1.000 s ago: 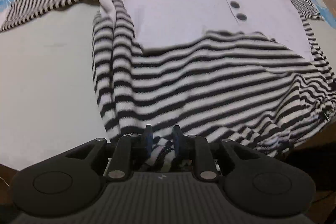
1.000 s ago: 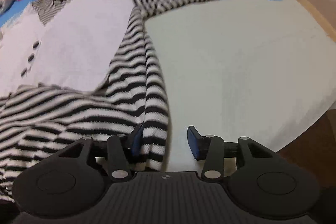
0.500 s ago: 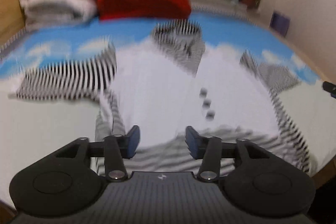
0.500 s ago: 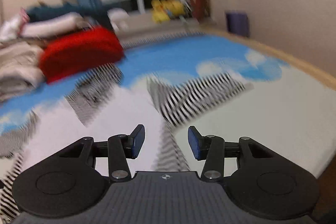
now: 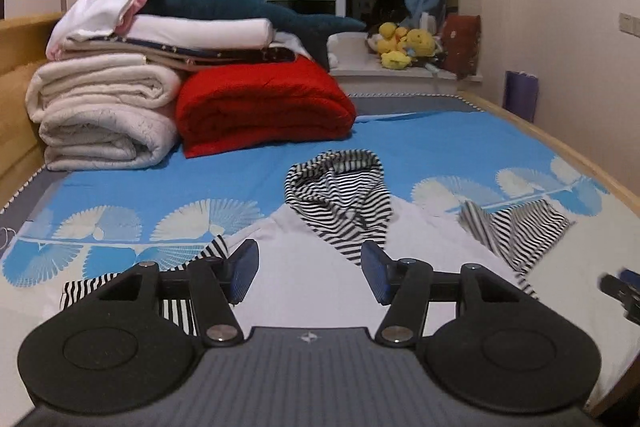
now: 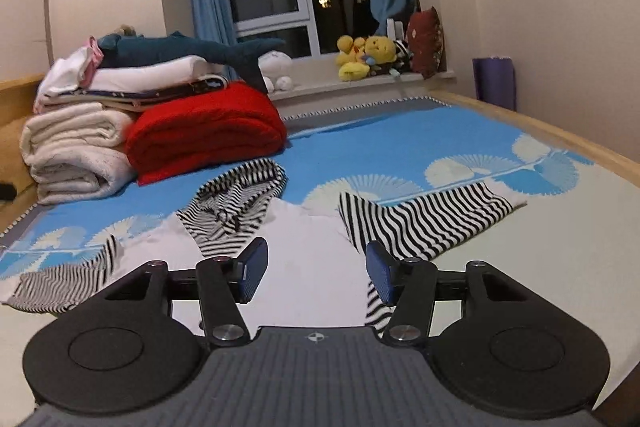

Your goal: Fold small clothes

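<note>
Above the bed (image 5: 400,147), both grippers are raised and tipped slightly downward. The left gripper (image 5: 310,273) has its jaws apart and empty; the right gripper (image 6: 316,275) is opening, nothing between its pads. Below them the striped hooded top (image 5: 336,195) lies flat, sleeves spread.

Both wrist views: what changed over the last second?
The left gripper let go of the striped hem it was pinching; the right gripper, jaws opening, no longer straddles the side edge. Both lifted and tilted up, now empty above the hoodie. The hoodie lies as before, sleeves spread on the bed.
</note>
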A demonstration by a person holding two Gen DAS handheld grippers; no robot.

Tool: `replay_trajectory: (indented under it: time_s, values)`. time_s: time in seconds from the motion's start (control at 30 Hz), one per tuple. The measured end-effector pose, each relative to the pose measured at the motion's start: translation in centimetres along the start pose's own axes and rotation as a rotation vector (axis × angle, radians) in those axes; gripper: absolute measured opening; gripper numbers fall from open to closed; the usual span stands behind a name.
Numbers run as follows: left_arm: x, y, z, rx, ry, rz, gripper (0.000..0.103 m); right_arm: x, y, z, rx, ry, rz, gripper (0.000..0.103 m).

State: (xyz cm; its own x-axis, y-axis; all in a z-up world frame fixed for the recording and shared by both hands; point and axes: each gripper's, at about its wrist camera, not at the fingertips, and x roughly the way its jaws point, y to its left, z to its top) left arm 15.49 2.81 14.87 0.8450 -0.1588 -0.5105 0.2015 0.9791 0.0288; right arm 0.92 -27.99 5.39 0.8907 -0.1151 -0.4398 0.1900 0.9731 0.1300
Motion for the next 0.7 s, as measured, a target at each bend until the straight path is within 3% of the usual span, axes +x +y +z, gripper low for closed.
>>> replay_trajectory:
  time_s: [0.17,0.3,0.43,0.53,0.7]
  values:
    - [5.5,4.6,0.7,-0.045,0.063,0.025,0.042,1.0,1.3,1.4,-0.036,0.054,-0.018,0.056]
    - [8.9,10.2,0.3,-0.108,0.096,0.067,0.034,2.0,3.1,6.6,-0.053,0.067,0.011,0.056]
    - [12.0,16.0,-2.4,-0.227,0.183,0.148,0.032,4.4,6.3,11.7,-0.09,0.005,0.108,0.045]
    - [13.9,19.9,-4.3,-0.316,0.276,0.202,0.031,7.8,9.0,13.9,-0.124,-0.009,0.212,0.021]
    - [15.0,25.5,-7.7,-0.391,0.327,0.288,0.031,13.6,11.2,12.8,-0.146,0.019,0.28,0.019]
